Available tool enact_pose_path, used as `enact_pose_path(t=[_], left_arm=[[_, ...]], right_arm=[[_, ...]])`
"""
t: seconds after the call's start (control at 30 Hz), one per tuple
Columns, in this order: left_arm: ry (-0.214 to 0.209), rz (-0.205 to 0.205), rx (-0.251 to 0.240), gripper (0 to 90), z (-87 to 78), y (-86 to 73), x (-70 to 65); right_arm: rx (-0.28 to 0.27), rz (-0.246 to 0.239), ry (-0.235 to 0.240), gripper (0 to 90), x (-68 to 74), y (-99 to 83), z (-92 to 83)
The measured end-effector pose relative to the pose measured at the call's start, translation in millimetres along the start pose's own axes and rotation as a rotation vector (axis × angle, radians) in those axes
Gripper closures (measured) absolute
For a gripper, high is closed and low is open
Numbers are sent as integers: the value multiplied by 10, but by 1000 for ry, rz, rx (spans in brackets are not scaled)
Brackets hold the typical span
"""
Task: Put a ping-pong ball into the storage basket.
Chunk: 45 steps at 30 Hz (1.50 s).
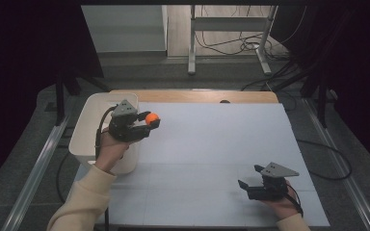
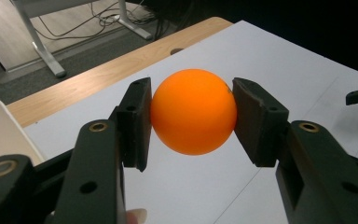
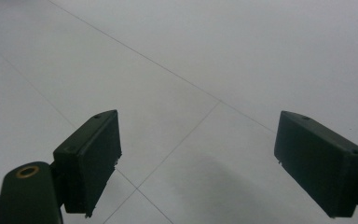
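Dark curtains close in both sides of the room, and beyond the far edge of the table (image 1: 192, 96) lies a pale floor with the metal legs of a desk frame (image 1: 231, 38) and loose black cables (image 1: 243, 45). Most of the wooden tabletop is covered by a white sheet (image 1: 212, 159) marked with thin seam lines; a bare strip of wood shows along the far edge. No brand, label or writing can be read anywhere.

One white bin (image 1: 90, 130) stands at the left edge of the surface. One orange ball (image 1: 151, 118) is in play: the left gripper (image 1: 150, 120) pinches it between both pads, holding it in the air just beside the bin, over the far left part of the sheet. In the left gripper view the ball (image 2: 193, 111) sits squarely between the two pads.

Near the front right corner of the sheet the right gripper (image 1: 251, 177) rests low, its jaws spread wide with nothing between them.
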State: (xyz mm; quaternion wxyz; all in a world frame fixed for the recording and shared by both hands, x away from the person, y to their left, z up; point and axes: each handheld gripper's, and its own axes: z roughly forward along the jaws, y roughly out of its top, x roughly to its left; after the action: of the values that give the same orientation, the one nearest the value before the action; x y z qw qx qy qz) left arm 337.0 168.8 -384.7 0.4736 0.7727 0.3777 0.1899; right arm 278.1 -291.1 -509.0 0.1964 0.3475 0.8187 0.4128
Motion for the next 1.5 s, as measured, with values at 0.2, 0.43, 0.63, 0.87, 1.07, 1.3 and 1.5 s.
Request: enact_pose_path(t=[0.2, 0.43, 0.63, 0.87, 1.07, 1.3, 1.5], left_arm=[[14, -7, -4, 501, -44, -5, 52], [28, -18, -11, 501, -83, -12, 105], [44, -27, -21, 501, -137, -15, 148], [64, -43, -32, 501, -213, -22, 218], [76, -50, -39, 501, -260, -27, 254], [102, -66, -49, 501, -342, -22, 332], [128, -83, -47, 501, -384, -38, 422]], right_arm=[[0, -2, 0, 153, 3, 0, -1], [0, 0, -1, 153, 1, 0, 0], [-1, -1, -1, 153, 0, 0, -2], [-1, 0, -1, 153, 0, 0, -1], [-1, -1, -1, 154, 1, 0, 0], [-2, -1, 0, 154, 0, 2, -3], [-2, -2, 1, 153, 0, 2, -2]])
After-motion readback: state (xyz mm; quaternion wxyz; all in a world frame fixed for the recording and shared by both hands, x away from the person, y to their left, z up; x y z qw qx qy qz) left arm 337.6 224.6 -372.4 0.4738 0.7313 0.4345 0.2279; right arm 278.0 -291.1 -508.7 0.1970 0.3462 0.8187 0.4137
